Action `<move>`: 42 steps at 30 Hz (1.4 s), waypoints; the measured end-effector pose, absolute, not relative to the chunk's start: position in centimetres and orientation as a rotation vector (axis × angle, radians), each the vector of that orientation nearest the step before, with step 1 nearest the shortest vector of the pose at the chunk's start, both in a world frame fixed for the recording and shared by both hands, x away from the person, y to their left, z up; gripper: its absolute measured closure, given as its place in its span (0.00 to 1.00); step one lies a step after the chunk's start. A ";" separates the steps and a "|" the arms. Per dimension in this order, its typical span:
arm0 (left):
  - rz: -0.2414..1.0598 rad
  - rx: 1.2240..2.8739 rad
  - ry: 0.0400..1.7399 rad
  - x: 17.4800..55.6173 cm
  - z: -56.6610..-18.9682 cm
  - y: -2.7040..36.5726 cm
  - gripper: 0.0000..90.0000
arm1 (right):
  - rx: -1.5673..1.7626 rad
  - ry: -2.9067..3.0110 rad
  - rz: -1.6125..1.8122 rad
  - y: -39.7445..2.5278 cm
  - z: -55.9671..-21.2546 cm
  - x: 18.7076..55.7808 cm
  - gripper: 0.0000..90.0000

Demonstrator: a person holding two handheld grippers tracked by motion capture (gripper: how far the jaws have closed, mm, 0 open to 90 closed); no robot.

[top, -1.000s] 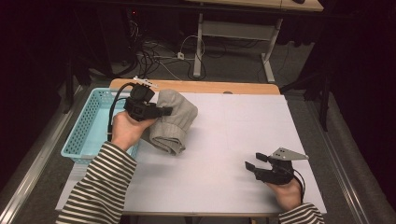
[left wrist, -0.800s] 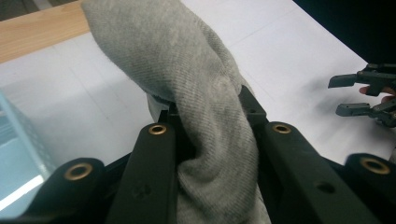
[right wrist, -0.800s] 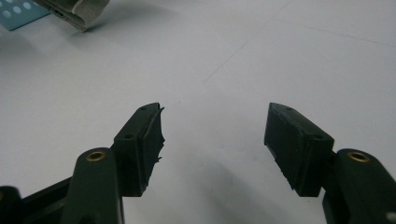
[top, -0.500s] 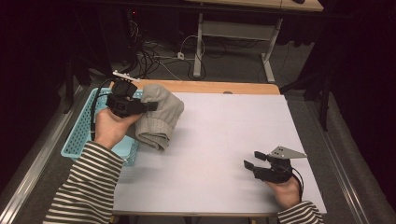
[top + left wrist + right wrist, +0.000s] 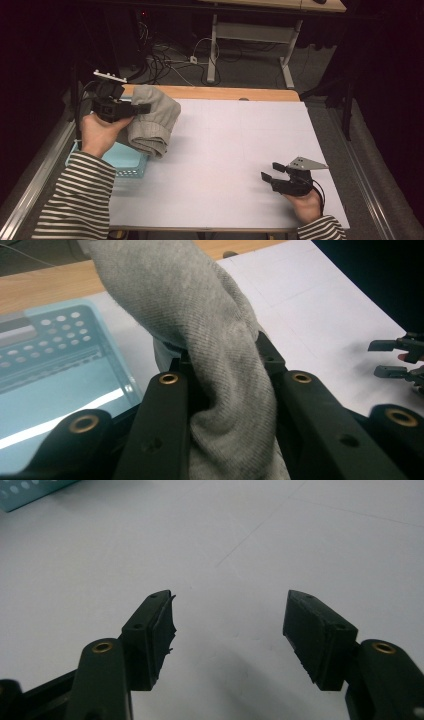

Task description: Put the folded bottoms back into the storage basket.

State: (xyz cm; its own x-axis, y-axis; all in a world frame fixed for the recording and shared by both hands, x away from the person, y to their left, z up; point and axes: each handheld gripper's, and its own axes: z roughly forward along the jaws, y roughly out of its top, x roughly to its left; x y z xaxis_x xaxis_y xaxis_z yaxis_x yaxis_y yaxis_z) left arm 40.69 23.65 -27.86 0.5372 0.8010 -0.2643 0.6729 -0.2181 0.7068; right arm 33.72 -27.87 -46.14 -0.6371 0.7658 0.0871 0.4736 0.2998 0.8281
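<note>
Left claw (image 5: pixel 142 107) clamped on a folded grey cloth (image 5: pixel 152 120), held up off the desk (image 5: pixel 235 150) at its far left, above the near edge of a light blue perforated basket (image 5: pixel 127 162). Cloth bunched between the black jaws in the left gripper view (image 5: pixel 225 365), hanging down past them. Right claw (image 5: pixel 270 176) spread wide and empty, low over the white desk top near the right front corner, well apart from the cloth.

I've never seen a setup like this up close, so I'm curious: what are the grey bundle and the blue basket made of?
The grey bundle looks like woven cloth, matte and soft: fine diagonal ribbing shows, and it folds limply between the left gripper jaws. The blue basket seems to be moulded plastic, smooth and slightly glossy, with regular punched holes in its wall.
</note>
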 end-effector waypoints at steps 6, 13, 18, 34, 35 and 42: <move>0.205 1.932 1.233 40.5 -27.7 25.3 0.79 | 1.119 2.249 1.261 -27.9 -46.2 33.7 0.41; 0.227 1.913 1.261 40.1 -27.7 27.1 0.80 | 1.123 2.249 1.258 -27.9 -46.2 33.8 0.41; 0.263 1.921 1.302 40.0 -28.2 28.2 0.79 | 1.126 2.245 1.260 -27.9 -46.2 33.7 0.41; 0.367 1.931 1.435 40.6 -31.5 30.9 0.79 | 1.125 2.245 1.257 -27.9 -46.2 33.8 0.41; 0.367 1.928 1.443 40.6 -31.8 31.1 0.79 | 1.124 2.244 1.259 -27.9 -46.2 33.8 0.41; 0.352 1.904 1.480 40.9 -33.2 32.0 0.79 | 1.126 2.248 1.260 -28.0 -46.2 33.8 0.41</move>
